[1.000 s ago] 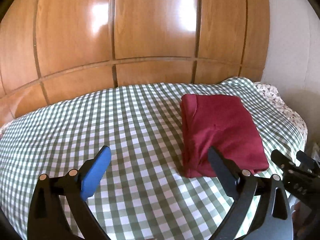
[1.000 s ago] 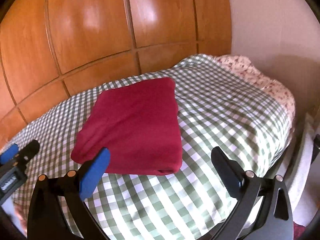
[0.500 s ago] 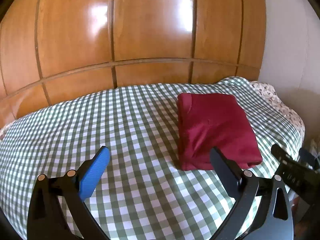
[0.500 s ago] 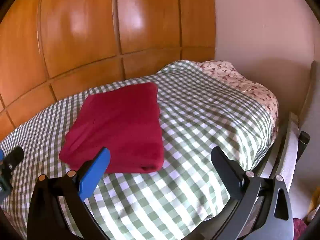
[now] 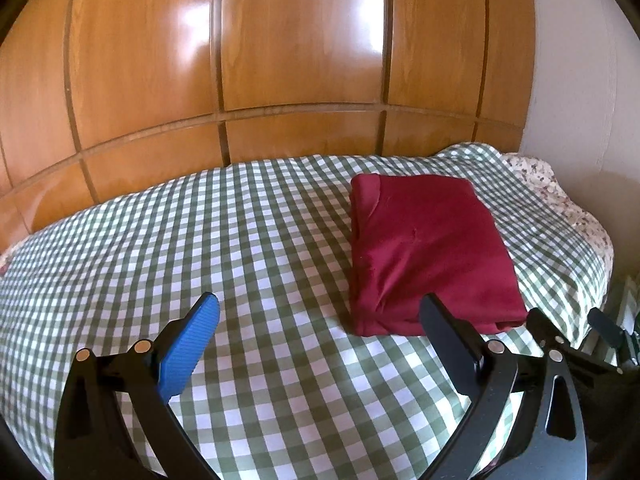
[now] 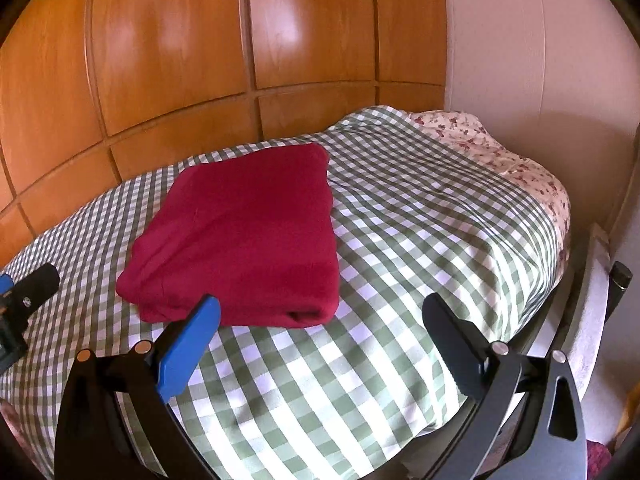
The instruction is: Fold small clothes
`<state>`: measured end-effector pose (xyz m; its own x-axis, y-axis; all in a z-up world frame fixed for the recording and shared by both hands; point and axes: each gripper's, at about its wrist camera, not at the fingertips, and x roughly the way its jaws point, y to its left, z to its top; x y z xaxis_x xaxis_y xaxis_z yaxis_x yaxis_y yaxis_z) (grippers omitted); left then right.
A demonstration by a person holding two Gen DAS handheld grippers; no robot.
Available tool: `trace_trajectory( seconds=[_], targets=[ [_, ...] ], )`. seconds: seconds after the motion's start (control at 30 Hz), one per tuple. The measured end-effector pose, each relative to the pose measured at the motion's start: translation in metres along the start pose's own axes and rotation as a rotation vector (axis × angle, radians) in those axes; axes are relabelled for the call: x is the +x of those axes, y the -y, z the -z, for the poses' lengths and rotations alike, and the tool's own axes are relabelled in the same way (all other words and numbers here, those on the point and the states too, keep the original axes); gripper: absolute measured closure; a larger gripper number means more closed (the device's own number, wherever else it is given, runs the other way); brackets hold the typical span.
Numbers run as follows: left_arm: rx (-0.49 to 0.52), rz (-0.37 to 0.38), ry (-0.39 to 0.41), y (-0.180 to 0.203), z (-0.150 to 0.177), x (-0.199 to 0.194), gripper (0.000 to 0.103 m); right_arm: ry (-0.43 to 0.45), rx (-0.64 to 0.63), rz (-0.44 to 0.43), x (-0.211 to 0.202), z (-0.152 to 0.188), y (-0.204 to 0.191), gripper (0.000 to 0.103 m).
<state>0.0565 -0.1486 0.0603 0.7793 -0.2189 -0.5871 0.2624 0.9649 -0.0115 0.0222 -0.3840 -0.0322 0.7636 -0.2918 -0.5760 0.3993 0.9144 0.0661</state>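
Neatly folded, maroon garment [image 5: 430,252] lies flat.

left gripper [image 5: 318,322] fingers apart | folded red garment [image 5: 430,252] on checked bedspread [image 5: 240,240]

**No readable text**

No lettering, labels, brands, numbers or signs could be read in either wrist view. The folded dark red garment [image 5: 428,252], green-and-white checked bed cover [image 5: 240,240] and glossy wooden wall panels [image 5: 296,40] all showed plain, unmarked surfaces.
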Motion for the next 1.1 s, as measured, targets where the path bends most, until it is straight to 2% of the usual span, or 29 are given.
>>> trace_trajectory(
  seconds=[0.2,0.6,1.1],
  targets=[
    [0.022,-0.003,-0.002,0.006,0.000,-0.001,0.004,0.017,0.000,-0.003,-0.005,-0.002,-0.001,0.002],
    [-0.015,-0.030,0.015,-0.001,0.002,-0.010,0.004,0.042,-0.019,-0.027,-0.016,-0.002,-0.011,0.002],
    [-0.012,-0.052,0.049,-0.003,0.004,-0.024,0.004,0.046,-0.021,-0.032,-0.022,-0.005,-0.014,0.002]
  ],
)
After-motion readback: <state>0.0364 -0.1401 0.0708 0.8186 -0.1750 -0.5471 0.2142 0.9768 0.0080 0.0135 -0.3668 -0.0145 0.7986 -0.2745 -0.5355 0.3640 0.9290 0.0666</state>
